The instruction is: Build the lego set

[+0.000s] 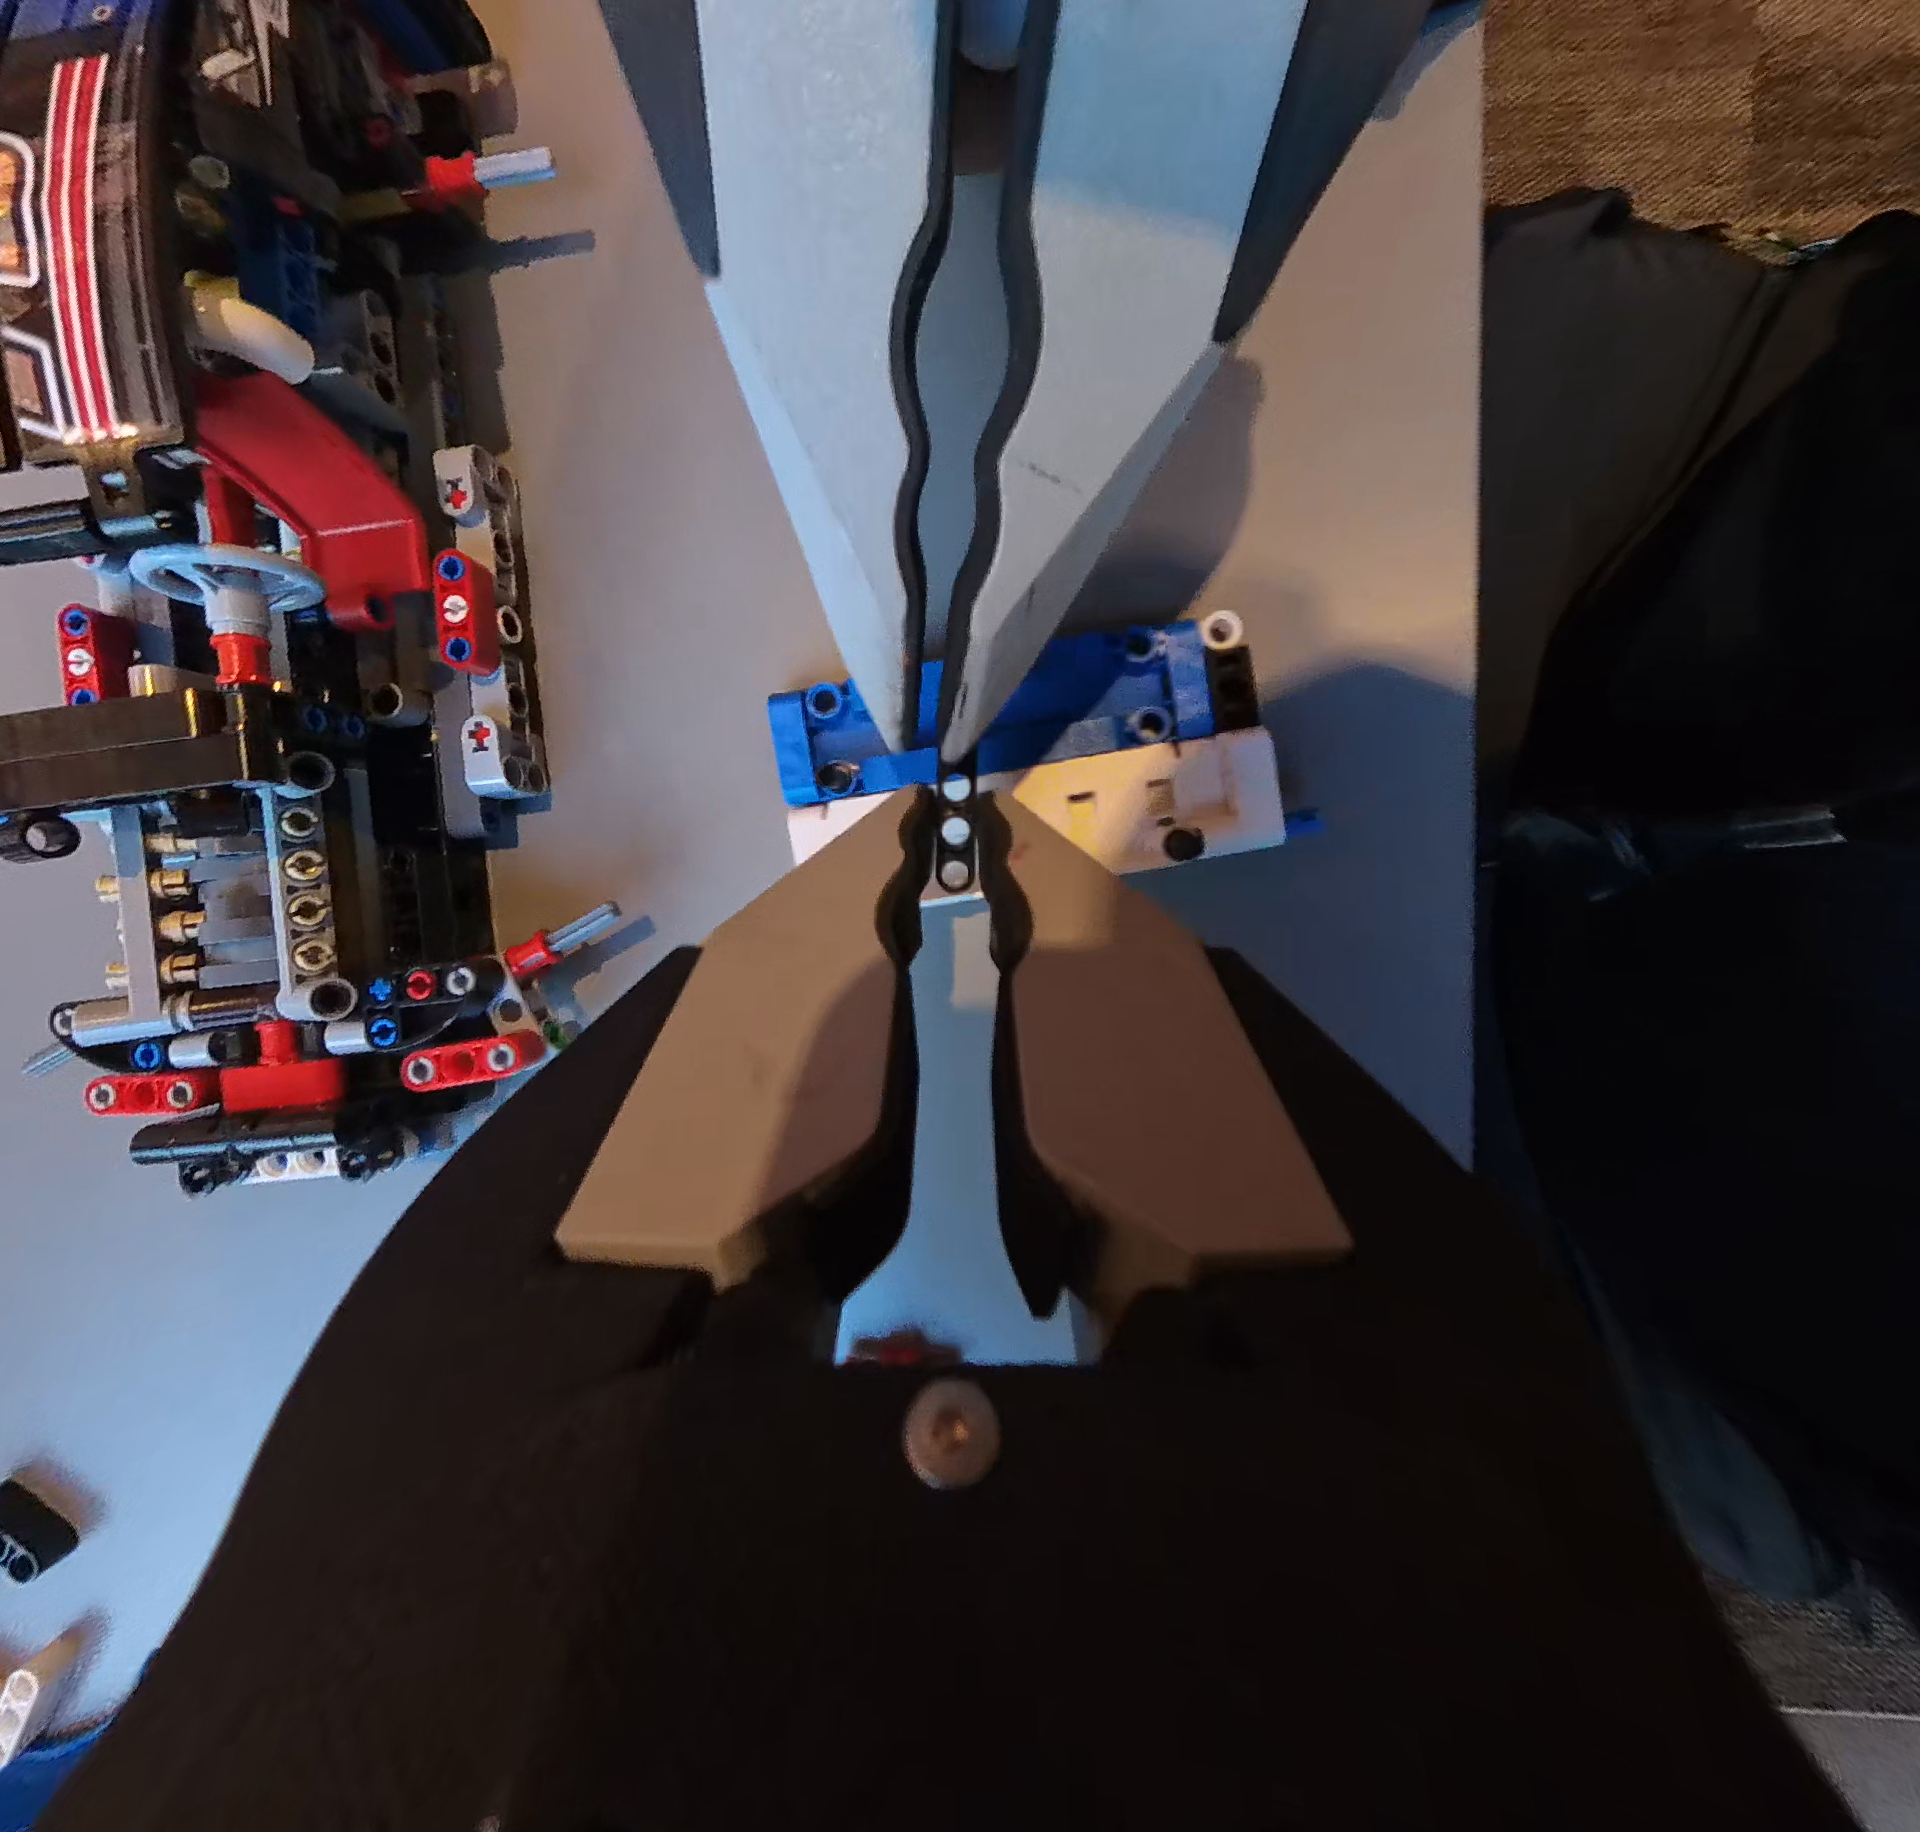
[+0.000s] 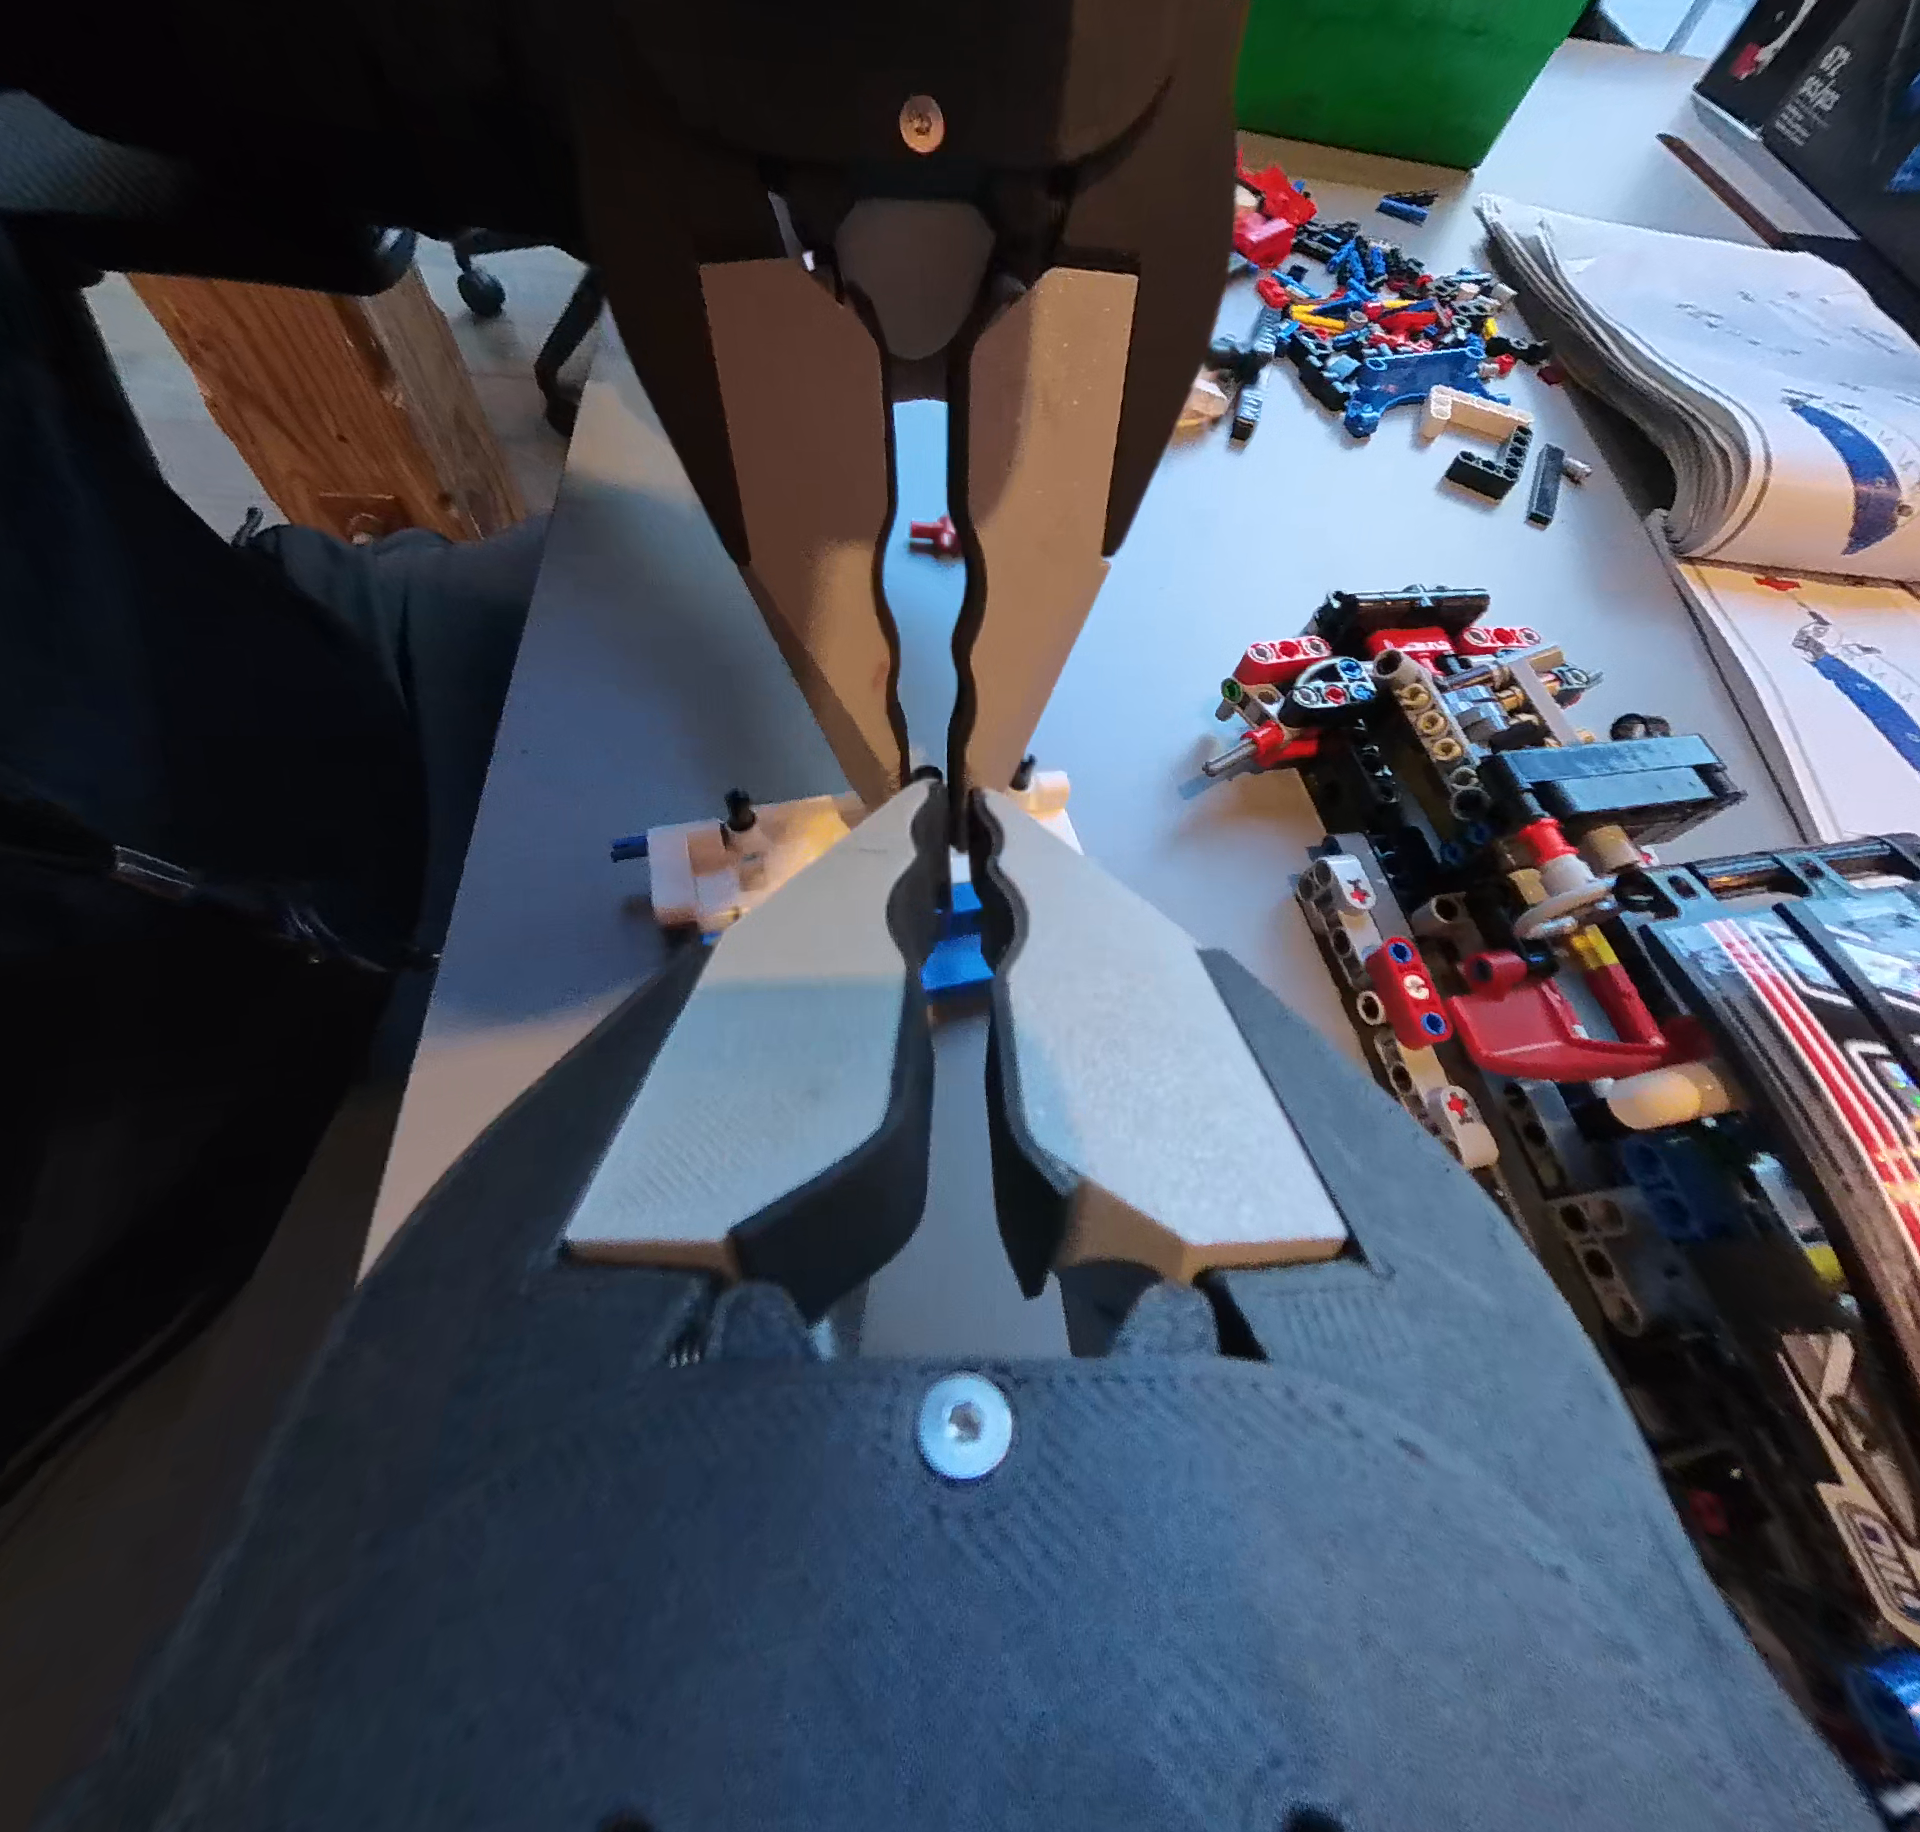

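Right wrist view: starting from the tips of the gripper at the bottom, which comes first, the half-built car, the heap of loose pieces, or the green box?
Measured from the right gripper:
1. The half-built car, on the table to its right, is nearest.
2. The heap of loose pieces, farther back and to the right.
3. The green box, at the table's far edge behind the heap, is farthest.

Left tongs (image 1: 954, 826): closed on a black beam (image 1: 954, 832)
Right tongs (image 1: 928, 743): tips meeting opposite
Blue-white assembly (image 1: 1143, 743): on table (image 1: 644, 494)
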